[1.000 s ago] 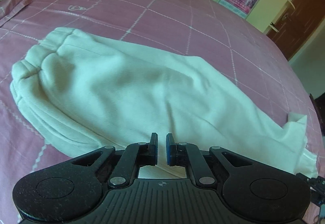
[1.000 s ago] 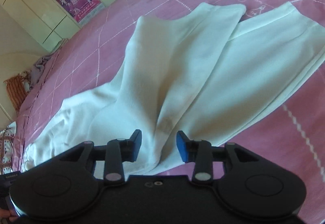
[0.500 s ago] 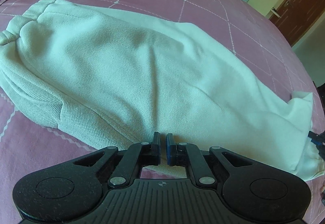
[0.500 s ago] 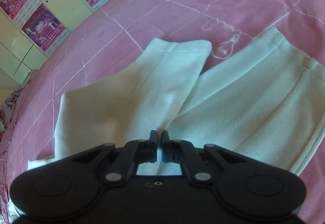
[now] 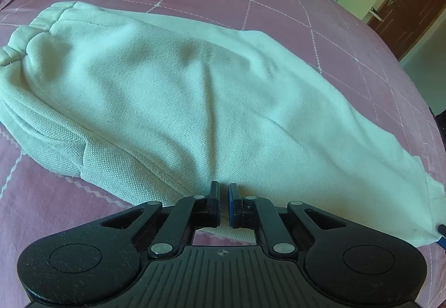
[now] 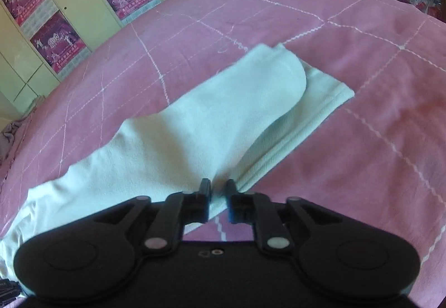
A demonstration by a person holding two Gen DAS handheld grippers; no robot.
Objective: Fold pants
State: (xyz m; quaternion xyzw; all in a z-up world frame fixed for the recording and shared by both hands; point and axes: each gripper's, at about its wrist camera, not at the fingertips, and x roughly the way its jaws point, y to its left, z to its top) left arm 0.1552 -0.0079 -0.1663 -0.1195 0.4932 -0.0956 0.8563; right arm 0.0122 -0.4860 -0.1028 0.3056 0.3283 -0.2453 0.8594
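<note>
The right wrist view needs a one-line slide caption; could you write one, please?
Right gripper pinching the near edge of white pants lying on a pink checked bedspread.

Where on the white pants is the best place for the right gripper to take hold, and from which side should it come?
Grip the pants at the near edge of the leg end, coming in low from the bedspread side. The stacked layers there present a thin edge, which the right gripper already pinches.
</note>
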